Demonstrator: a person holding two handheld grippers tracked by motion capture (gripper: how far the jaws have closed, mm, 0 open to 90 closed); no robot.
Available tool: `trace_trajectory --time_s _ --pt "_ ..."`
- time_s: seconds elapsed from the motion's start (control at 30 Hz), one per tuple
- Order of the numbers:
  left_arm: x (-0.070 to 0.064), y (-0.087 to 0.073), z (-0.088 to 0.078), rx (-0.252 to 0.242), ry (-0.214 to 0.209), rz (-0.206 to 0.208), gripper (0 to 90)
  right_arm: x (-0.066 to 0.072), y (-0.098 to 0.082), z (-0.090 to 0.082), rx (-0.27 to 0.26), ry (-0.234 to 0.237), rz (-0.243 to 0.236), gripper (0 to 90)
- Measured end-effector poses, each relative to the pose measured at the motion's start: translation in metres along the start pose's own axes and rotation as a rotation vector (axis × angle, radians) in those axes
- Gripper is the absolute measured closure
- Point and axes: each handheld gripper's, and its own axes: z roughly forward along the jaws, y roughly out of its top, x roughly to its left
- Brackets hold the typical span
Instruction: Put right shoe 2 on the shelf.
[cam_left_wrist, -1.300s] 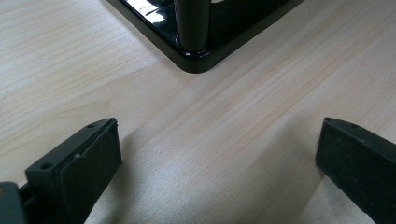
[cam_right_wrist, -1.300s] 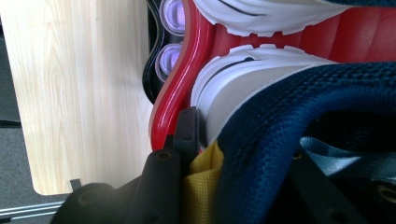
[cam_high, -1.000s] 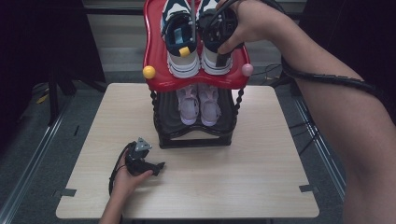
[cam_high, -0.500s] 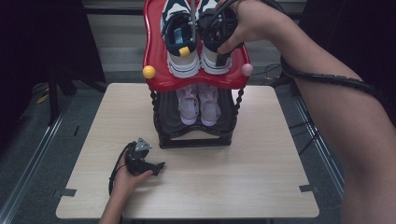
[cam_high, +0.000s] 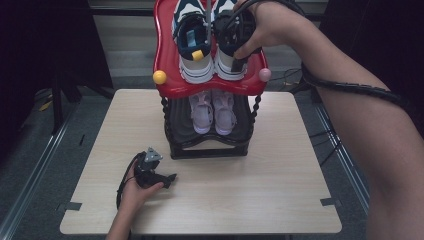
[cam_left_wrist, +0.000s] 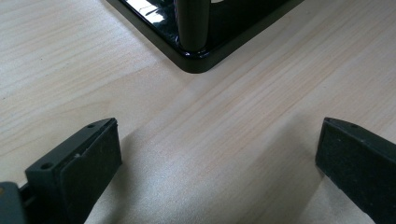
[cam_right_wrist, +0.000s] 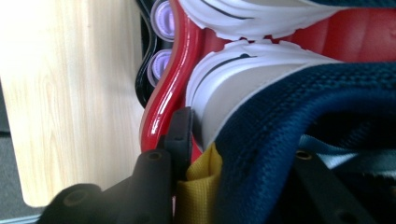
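A two-tier shoe rack stands mid-table, with a red top shelf (cam_high: 210, 89) over a black lower tier (cam_high: 210, 150). Two navy-and-white sneakers sit heel-forward on the red shelf, the left one (cam_high: 192, 47) with a yellow tab. My right gripper (cam_high: 227, 50) is at the right sneaker (cam_high: 230, 70). Its jaws have just been opening, and that shoe's navy heel collar (cam_right_wrist: 280, 107) stands between them, one jaw outside the white heel and one inside the shoe (cam_right_wrist: 243, 140). My left gripper (cam_high: 171, 178) rests on the table, open and holding nothing (cam_left_wrist: 217, 154).
A pair of lilac shoes (cam_high: 214, 112) fills the lower tier. The rack's black base corner (cam_left_wrist: 201, 56) lies just ahead of my left gripper. A yellow knob (cam_high: 159, 77) and a pink knob (cam_high: 264, 75) cap the posts. The light wooden table (cam_high: 280, 190) ends at dark floor.
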Motion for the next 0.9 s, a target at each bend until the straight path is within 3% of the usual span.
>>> trace_trajectory --time_s 0.1,0.17,0.4,0.63,0.9 --pt "0.0 0.0 0.0 0.0 0.0 0.0 0.0 0.0 -0.001 -0.001 -0.006 -0.002 0.037 59.0" --pt "0.0 0.0 0.0 0.0 0.0 0.0 0.0 -0.001 -0.002 -0.001 -0.014 0.014 0.038 56.2" --pt "0.0 0.0 0.0 0.0 0.0 0.0 0.0 -0.001 -0.004 -0.005 -0.034 0.05 0.125 44.5" --pt "0.0 0.0 0.0 0.0 0.0 -0.001 0.0 -0.001 -0.006 -0.011 -0.069 0.085 0.171 35.8" --pt "0.0 0.0 0.0 0.0 0.0 0.001 0.0 -0.002 -0.01 -0.019 -0.078 0.094 0.219 25.1"
